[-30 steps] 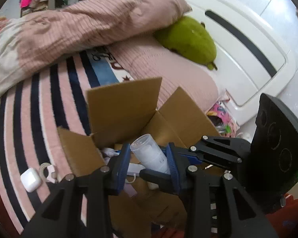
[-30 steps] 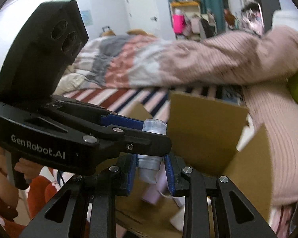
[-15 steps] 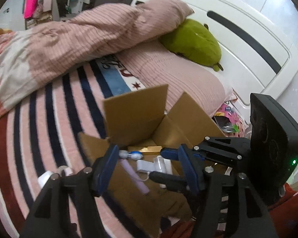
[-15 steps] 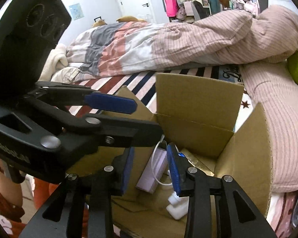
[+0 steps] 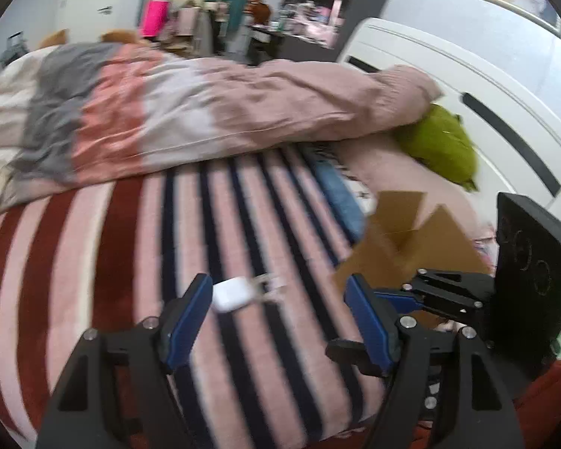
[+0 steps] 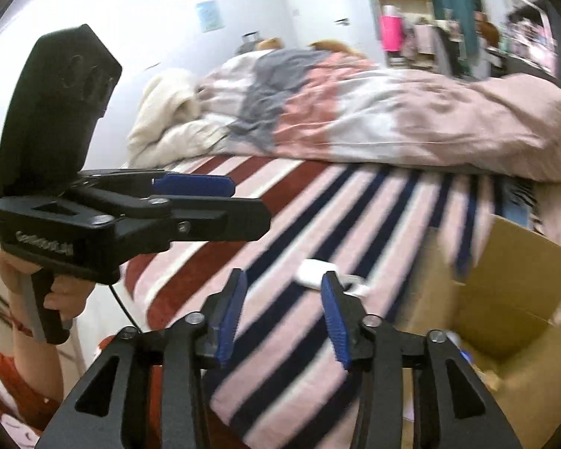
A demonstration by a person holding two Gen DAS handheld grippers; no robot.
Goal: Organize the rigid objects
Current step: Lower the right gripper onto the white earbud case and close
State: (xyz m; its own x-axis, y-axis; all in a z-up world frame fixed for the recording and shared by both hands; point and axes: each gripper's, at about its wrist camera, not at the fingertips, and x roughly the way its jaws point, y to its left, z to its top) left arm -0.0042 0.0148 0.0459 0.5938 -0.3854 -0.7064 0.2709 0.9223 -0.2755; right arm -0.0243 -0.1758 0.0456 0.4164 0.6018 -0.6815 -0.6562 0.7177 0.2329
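Both grippers are presenting empty, with their fingers spread wide. The left gripper (image 5: 276,321) is hovering over the striped blanket (image 5: 93,269), and the white earbud case (image 5: 231,293) is lying just ahead of its fingertips, nearer the left finger than the right. A small white item (image 5: 267,285), too blurred to identify, is touching the case on the side toward the right finger. The right gripper (image 6: 286,316) is pointing at the same case (image 6: 314,273), which sits just beyond and slightly inside its right fingertip.

Judged from this layout, the step in hand is the approach to the next loose item, with the case as the likely target. The next move calls for centring the case between one gripper's fingers, lowering onto the soft blanket, and closing across the case's short sides. The smooth rounded shell may slip, so a square grip is advisable.

The cardboard box (image 6: 512,299) is standing open to the right of the right gripper's fingers, with some items visible inside at its near edge; it is probably the destination.

The surface is a bed. A rumpled pink, grey and white duvet (image 5: 190,112) is lying beyond the fingers, and a green plush (image 5: 443,147) is resting against the white headboard (image 5: 467,86). Cluttered shelves (image 5: 310,3) are standing at the far wall.
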